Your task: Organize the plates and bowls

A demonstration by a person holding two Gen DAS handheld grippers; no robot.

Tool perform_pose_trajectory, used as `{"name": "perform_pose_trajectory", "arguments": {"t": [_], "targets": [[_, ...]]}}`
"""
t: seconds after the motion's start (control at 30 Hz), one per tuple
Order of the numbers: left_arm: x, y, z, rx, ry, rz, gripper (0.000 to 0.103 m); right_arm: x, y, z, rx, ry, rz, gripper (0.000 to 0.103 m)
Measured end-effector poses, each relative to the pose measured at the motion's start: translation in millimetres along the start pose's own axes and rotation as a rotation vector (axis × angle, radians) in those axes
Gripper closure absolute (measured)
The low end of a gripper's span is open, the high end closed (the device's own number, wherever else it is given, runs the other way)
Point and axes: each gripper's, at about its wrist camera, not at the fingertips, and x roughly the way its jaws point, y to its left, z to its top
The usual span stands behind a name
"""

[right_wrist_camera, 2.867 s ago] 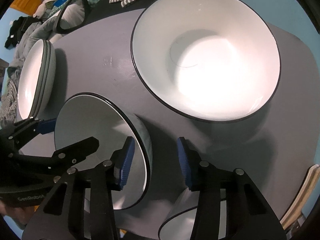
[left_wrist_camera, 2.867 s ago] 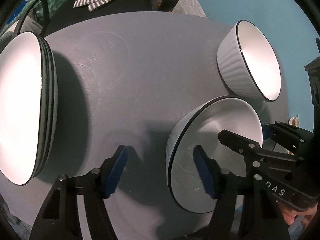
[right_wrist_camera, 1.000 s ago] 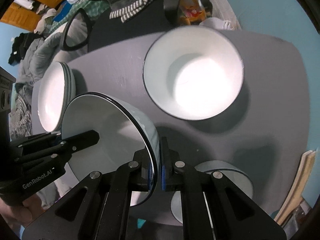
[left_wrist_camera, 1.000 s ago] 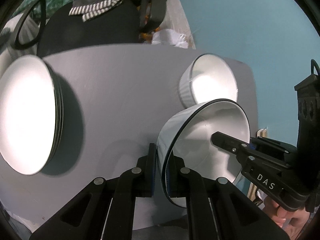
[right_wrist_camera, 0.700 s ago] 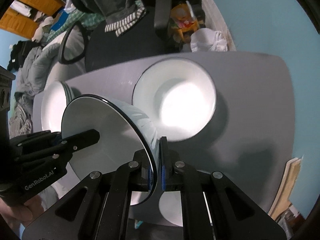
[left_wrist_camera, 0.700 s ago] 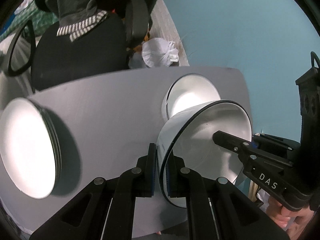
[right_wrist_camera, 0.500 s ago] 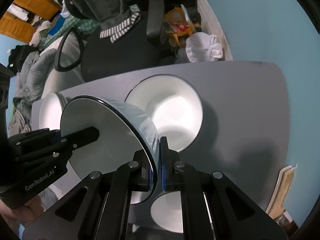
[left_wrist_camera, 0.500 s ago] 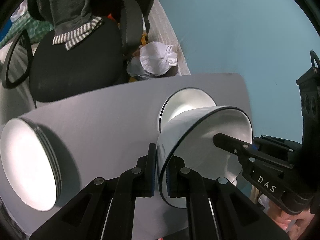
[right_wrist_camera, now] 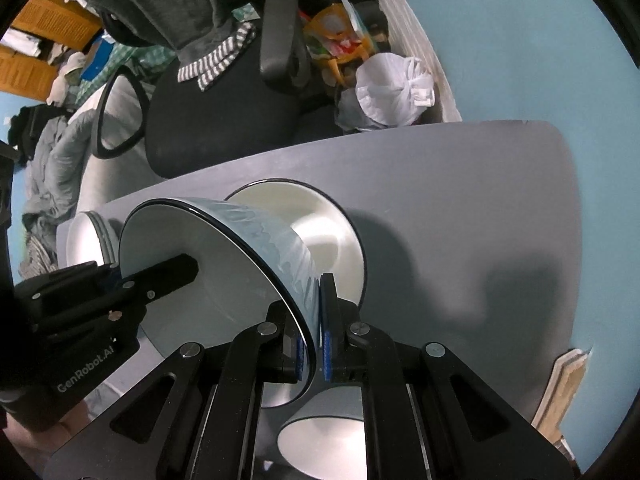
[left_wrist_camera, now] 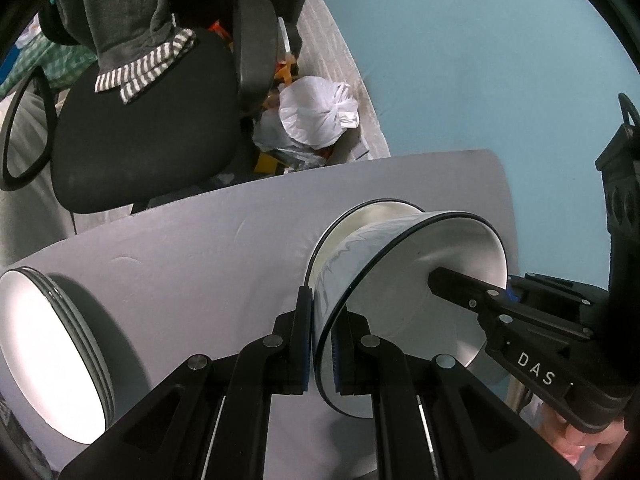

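Note:
A white bowl with a black rim (left_wrist_camera: 404, 280) (right_wrist_camera: 224, 280) is held in the air above the grey table (left_wrist_camera: 200, 248) (right_wrist_camera: 460, 200) by both grippers. My left gripper (left_wrist_camera: 322, 344) is shut on its near-left rim, and it also shows in the right wrist view (right_wrist_camera: 116, 280). My right gripper (right_wrist_camera: 314, 340) is shut on the opposite rim, and it also shows in the left wrist view (left_wrist_camera: 508, 294). A second, larger white bowl (left_wrist_camera: 376, 210) (right_wrist_camera: 320, 228) sits on the table just behind and below it. A stack of white plates (left_wrist_camera: 48, 352) (right_wrist_camera: 88, 236) lies at the table's left.
A third white bowl (right_wrist_camera: 320, 432) sits near the table's front edge under my right gripper. A black office chair (left_wrist_camera: 152, 120) with a grey striped garment stands beyond the table. A white plastic bag (left_wrist_camera: 316, 108) lies on the floor by the blue wall.
Both grippers closed on the bowl's rim, lifted it off the table and carried it toward the larger bowl, which is now partly hidden behind it.

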Motion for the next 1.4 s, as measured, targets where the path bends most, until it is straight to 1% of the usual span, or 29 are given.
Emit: {"name": "perform_pose_trajectory", "arguments": {"t": [0.17, 0.3, 0.37, 0.43, 0.53, 0.63, 0.67, 0.7, 0.73, 0.77, 0.83, 0.93, 1.0, 1.03, 1.07, 1.2, 1.23, 1.27, 1.3, 1.37, 1.4], "targets": [[6.8, -1.7, 4.8, -0.002, 0.011, 0.008, 0.095, 2.8, -5.9, 3.5, 0.020, 0.004, 0.003, 0.096], [7.0, -2.9, 7.3, 0.001, 0.005, 0.017, 0.095, 4.4, -10.1, 4.7, 0.037, 0.005, -0.007, 0.096], [7.4, -1.3, 9.4, -0.002, 0.002, 0.035, 0.095, 3.1, -12.7, 4.8, 0.046, 0.002, -0.023, 0.096], [8.8, 0.4, 9.6, -0.013, 0.008, 0.024, 0.095, 2.7, -14.2, 4.4, 0.051, 0.010, -0.005, 0.095], [11.1, 1.3, 10.2, -0.012, 0.013, 0.032, 0.095, 2.3, -13.3, 4.6, 0.043, 0.012, -0.011, 0.095], [14.8, 3.0, 10.6, -0.018, 0.030, 0.051, 0.087, 2.4, -10.7, 4.7, 0.042, 0.017, -0.026, 0.095], [15.0, 4.2, 10.3, -0.021, 0.030, 0.057, 0.082, 2.4, -10.2, 5.2, 0.041, 0.018, -0.032, 0.095], [14.5, 5.6, 10.2, -0.027, 0.025, 0.060, 0.076, 1.5, -9.1, 4.8, 0.042, 0.020, -0.041, 0.095], [13.1, 7.4, 9.9, -0.036, 0.015, 0.061, 0.074, 1.6, -9.1, 5.0, 0.044, 0.022, -0.044, 0.094], [11.9, 9.2, 9.6, -0.044, 0.008, 0.062, 0.069, 1.3, -9.0, 5.0, 0.047, 0.023, -0.046, 0.094], [8.6, 13.0, 8.1, -0.064, -0.004, 0.043, 0.065, 1.0, -9.9, 4.6, 0.056, 0.021, -0.041, 0.093], [4.7, 17.4, 5.4, -0.082, -0.010, 0.026, 0.064, -2.3, -10.9, 2.6, 0.068, 0.012, -0.021, 0.086], [2.3, 21.0, 3.4, -0.096, -0.016, 0.011, 0.060, -7.0, -10.1, 1.3, 0.073, -0.008, -0.038, 0.072], [0.6, 22.5, 2.2, -0.102, -0.020, 0.007, 0.059, -10.8, -9.8, 0.8, 0.074, -0.029, -0.055, 0.062], [-1.3, 23.5, 1.0, -0.107, -0.024, 0.006, 0.059, -13.9, -9.3, 0.5, 0.070, -0.046, -0.063, 0.055], [-13.3, 26.4, -4.9, -0.120, -0.043, -0.010, 0.058, -22.1, -11.0, -0.9, 0.075, -0.068, -0.067, 0.054], [-16.9, 27.1, -6.5, -0.123, -0.048, -0.012, 0.056, -25.2, -11.3, -2.3, 0.079, -0.076, -0.073, 0.054], [-21.2, 27.5, -8.8, -0.126, -0.057, -0.015, 0.049, -29.3, -11.2, -4.4, 0.081, -0.087, -0.079, 0.054], [-26.9, 27.9, -11.6, -0.128, -0.074, -0.018, 0.047, -31.6, -11.1, -5.7, 0.081, -0.094, -0.081, 0.053], [-37.5, 26.4, -16.8, -0.115, -0.101, -0.010, 0.046, -40.4, -10.8, -10.5, 0.084, -0.117, -0.093, 0.042], [-42.2, 24.8, -19.5, -0.101, -0.109, -0.005, 0.046, -45.2, -10.8, -12.7, 0.086, -0.131, -0.099, 0.039]]}}
